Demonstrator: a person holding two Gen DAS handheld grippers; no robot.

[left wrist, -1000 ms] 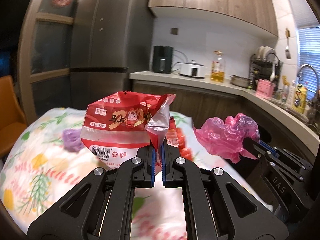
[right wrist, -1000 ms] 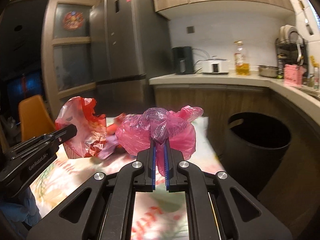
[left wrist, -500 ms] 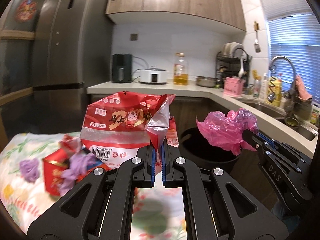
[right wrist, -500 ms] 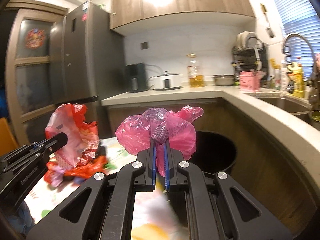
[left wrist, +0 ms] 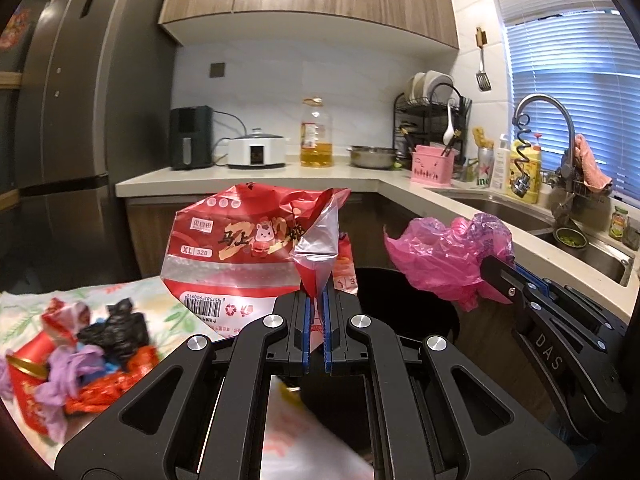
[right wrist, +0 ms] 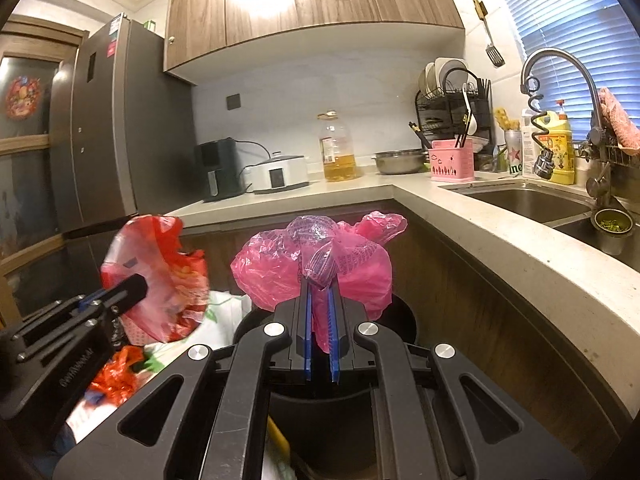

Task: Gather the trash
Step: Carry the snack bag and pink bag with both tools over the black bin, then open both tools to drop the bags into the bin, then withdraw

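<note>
My left gripper [left wrist: 316, 300] is shut on a crumpled red snack bag [left wrist: 248, 256] with a barcode, held up in the air. My right gripper [right wrist: 320, 292] is shut on a crumpled pink plastic bag [right wrist: 316, 264]. Both bags hang just over a round black trash bin [right wrist: 404, 320], whose dark opening [left wrist: 400, 304] shows behind and below the fingers. In the left wrist view the right gripper [left wrist: 496, 276] and its pink bag [left wrist: 440, 256] sit to the right. In the right wrist view the left gripper [right wrist: 132, 288] and the red bag [right wrist: 160, 276] sit to the left.
A pile of red, black and purple trash [left wrist: 80, 344] lies on a floral tablecloth [left wrist: 132, 300] at the left. Behind the bin runs a wooden cabinet under a pale countertop [right wrist: 480, 236] with a sink [right wrist: 528, 200], dish rack, oil bottle [left wrist: 316, 136] and appliances. A grey fridge [left wrist: 72, 120] stands left.
Both grippers have swung right from over the floral table toward the counter, carrying their bags. The black bin now lies directly below them, and the trash pile has slid to the left.
</note>
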